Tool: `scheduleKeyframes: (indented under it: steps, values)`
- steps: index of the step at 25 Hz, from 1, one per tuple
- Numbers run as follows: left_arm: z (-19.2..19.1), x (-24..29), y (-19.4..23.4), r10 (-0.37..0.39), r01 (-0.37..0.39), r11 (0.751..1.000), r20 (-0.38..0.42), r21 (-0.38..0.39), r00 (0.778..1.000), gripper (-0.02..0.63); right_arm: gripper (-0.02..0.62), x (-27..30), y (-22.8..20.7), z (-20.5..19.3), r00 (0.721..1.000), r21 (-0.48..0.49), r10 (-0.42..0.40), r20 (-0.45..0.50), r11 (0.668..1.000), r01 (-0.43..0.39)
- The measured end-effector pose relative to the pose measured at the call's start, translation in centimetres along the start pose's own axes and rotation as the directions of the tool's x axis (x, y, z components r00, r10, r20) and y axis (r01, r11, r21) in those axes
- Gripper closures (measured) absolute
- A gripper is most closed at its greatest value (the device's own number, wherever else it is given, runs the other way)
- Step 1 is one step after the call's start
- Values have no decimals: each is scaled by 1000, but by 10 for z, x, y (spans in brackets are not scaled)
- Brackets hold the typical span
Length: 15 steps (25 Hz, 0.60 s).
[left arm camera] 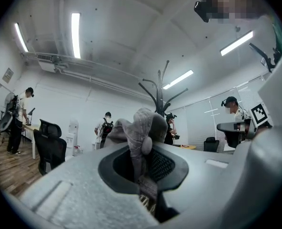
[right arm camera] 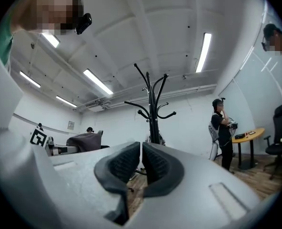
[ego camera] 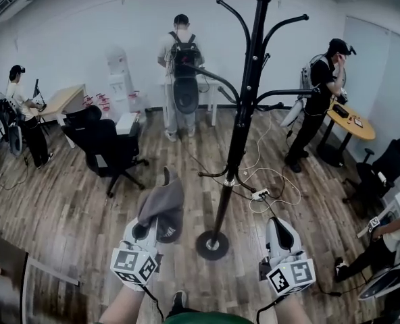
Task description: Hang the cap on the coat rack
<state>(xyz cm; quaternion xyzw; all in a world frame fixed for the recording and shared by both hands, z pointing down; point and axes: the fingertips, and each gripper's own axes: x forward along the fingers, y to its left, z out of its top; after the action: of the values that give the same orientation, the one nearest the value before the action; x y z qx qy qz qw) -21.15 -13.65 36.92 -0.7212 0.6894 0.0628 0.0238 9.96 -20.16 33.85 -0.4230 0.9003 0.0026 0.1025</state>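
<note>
A grey cap (ego camera: 165,204) is pinched in my left gripper (ego camera: 151,229), held low and left of the coat rack's base. In the left gripper view the cap (left arm camera: 140,130) bunches up between the shut jaws. The black coat rack (ego camera: 244,113) stands in front of me, its curved hooks spreading near the top and its round foot (ego camera: 212,244) on the wooden floor. In the left gripper view the coat rack (left arm camera: 160,92) rises behind the cap. My right gripper (ego camera: 281,238) is shut and empty, right of the foot. In the right gripper view the coat rack (right arm camera: 152,109) stands ahead, and the cap (right arm camera: 84,141) shows at left.
A black office chair (ego camera: 109,147) stands at the left. White cables and a power strip (ego camera: 259,195) lie on the floor behind the rack. Several people stand around the room: one at the back (ego camera: 180,73), one by a round table (ego camera: 348,123) at right, one at a desk (ego camera: 61,100) far left.
</note>
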Motion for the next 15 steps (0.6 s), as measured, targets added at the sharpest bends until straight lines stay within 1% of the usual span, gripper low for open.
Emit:
scheduleKeyframes:
  steps: [4,10,13,15]
  values:
    - [4,39,27,-47,47,999,20,-14,999,577,578,22,2,-1,998,-23,-57,-6,998,56]
    - [-1,88,65,-114,115,993,31,-28,993,577,578,48,6,-12,989,-44,-146,-15,988,145]
    - [-7,111,77,-139,140,990,28,-30,990,577,578,62,7,-14,984,-53,-181,-9,982,180]
    - [-19,125,84,-155,156,987,14,-27,988,577,578,69,8,-17,979,-56,-202,-5,978,202]
